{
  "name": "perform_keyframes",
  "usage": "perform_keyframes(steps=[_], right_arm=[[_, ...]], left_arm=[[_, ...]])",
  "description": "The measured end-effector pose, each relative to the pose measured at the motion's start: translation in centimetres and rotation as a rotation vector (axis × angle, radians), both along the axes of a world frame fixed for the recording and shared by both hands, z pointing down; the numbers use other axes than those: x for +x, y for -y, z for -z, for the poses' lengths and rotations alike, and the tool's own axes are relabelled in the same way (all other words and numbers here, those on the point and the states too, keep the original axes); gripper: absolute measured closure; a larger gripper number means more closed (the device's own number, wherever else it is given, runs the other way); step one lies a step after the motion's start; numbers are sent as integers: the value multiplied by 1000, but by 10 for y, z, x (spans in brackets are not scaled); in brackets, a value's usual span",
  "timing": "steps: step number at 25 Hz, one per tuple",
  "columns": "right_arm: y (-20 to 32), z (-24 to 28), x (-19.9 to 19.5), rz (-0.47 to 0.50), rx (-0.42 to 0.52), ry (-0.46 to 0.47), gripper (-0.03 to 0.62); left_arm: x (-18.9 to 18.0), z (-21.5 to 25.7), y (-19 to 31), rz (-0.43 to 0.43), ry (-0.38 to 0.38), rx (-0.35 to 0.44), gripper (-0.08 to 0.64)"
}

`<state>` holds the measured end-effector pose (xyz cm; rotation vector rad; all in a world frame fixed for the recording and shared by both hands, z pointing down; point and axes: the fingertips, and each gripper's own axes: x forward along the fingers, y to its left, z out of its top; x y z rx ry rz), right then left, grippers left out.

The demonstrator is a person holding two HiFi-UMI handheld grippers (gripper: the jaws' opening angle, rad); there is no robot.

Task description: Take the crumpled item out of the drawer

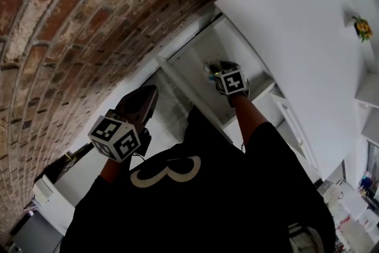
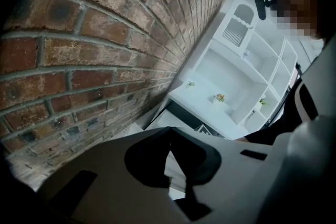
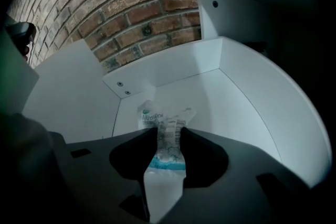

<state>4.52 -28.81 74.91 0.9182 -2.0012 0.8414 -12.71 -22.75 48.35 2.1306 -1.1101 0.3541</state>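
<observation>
My right claw (image 3: 167, 132) is pinched on the crumpled packet (image 3: 157, 115). Both pads press its middle, and the white film bunches into a narrow waist between them. The packet's long axis runs along my jaws, 12 to 6 o'clock in the right gripper view. Its printed end fans out past the tips at 12, and a plain white tail trails back toward the camera at 6. So it is in my grip but still down inside the drawer (image 3: 252, 107). I cannot tell whether its far end rests on the floor there.

Outward from that, the drawer's back wall stands just beyond the tips at 12. Its side wall sweeps round from 1 to 4 o'clock, and the brick wall (image 3: 142, 13) rises behind at 11 to 12.

My left claw (image 2: 169, 132) is pressed together at the tips with nothing between them. In the head view it hangs at about 8 o'clock, well apart from the drawer, while the right sits at 1 o'clock inside it. The right is plainly the nearer hand. As I judge it, the lift must bring the packet up and back toward me, clearing the drawer's rim, with the tail coming last.
</observation>
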Motion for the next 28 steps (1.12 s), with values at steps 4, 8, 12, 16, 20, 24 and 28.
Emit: perform_keyframes(steps=[4,8,12,16,20,24,28], right_arm=[[-1,5,2,-11,1,7,479],[0,12,4,-37,21,38,497],[2,27,6,-57,54,58,503],[0,52,4,-55,85,90,505],[-3,83,8,-86,125,133,506],[-12,125,8,-122,171,203,506],[-25,174,7,-121,245,255,506]], left_arm=[[2,0,-1,-8,7,-2,557],[4,-1,-3,-10,20,-6,557],[7,1,-7,-15,17,1,557],[12,10,-10,-21,10,21,557],[17,20,-17,-24,1,42,557],[22,31,-26,-30,-14,66,557],[27,48,-36,-39,-28,98,557]])
